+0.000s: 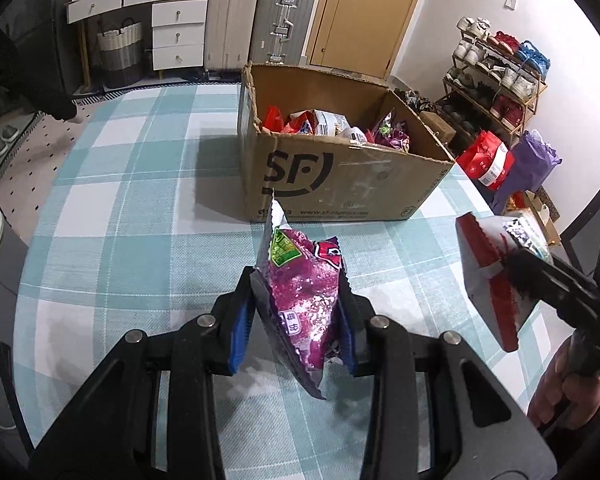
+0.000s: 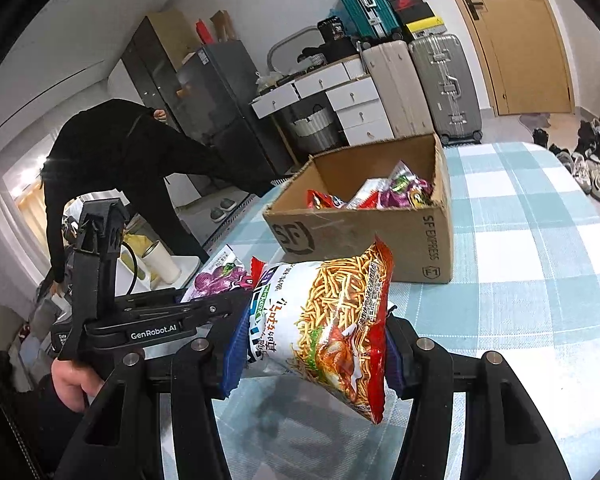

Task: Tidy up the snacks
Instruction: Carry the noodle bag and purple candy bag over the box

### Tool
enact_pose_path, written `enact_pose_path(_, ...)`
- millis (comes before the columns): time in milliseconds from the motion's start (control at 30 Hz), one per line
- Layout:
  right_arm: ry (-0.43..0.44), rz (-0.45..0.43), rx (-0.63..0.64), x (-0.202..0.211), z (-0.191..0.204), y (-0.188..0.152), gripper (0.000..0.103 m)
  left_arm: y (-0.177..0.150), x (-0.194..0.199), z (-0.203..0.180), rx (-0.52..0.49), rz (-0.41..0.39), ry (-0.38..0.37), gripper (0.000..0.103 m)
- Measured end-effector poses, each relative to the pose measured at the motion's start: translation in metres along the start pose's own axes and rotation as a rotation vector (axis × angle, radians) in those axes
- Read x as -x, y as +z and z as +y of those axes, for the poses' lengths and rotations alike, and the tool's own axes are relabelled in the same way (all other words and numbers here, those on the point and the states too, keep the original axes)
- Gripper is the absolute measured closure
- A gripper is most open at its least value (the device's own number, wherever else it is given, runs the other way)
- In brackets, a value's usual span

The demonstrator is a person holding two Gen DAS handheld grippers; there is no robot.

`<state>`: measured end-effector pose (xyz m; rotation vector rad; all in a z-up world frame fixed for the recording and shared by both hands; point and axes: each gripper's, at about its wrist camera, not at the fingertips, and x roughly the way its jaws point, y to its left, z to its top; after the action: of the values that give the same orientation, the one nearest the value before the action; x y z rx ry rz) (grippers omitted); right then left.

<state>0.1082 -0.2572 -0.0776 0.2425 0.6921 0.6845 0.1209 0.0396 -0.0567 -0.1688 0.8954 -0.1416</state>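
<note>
My left gripper (image 1: pixel 298 312) is shut on a purple snack bag (image 1: pixel 300 292), held above the checked tablecloth. My right gripper (image 2: pixel 314 344) is shut on a red and white noodle-snack bag (image 2: pixel 332 320), also held above the table. That bag shows at the right of the left wrist view (image 1: pixel 488 276). The purple bag shows in the right wrist view (image 2: pixel 216 280), to the left of the noodle bag. An open cardboard SF box (image 1: pixel 340 184) with several snack bags inside stands ahead of both grippers; it also shows in the right wrist view (image 2: pixel 364 236).
The table carries a blue and white checked cloth (image 1: pixel 140 208). A shoe rack (image 1: pixel 496 76) and red and purple bags (image 1: pixel 488 162) stand to the right. Suitcases (image 1: pixel 260 20) and drawers line the far wall. A person in black (image 2: pixel 112 164) bends over at the left.
</note>
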Motion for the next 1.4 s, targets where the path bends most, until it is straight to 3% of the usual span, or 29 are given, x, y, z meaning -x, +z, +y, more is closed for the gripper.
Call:
enact_pose_path(333,0.002,-0.036,0.053,0.018,0.018,0.018,0.047,0.020,0.031,-0.006,-0.015,-0.032,-0.031,0.070)
enact_pose_path(833,0.015,-0.064,0.141,0.020,0.038,0.071,0.047,0.082,0.062,-0.017,-0.067,-0.098,-0.050,0.070)
enact_pose_path(1400,-0.007,-0.053,0.156,-0.007,0.019,0.138,0.047,0.162,0.038,-0.023,-0.059,-0.113,-0.051,0.070)
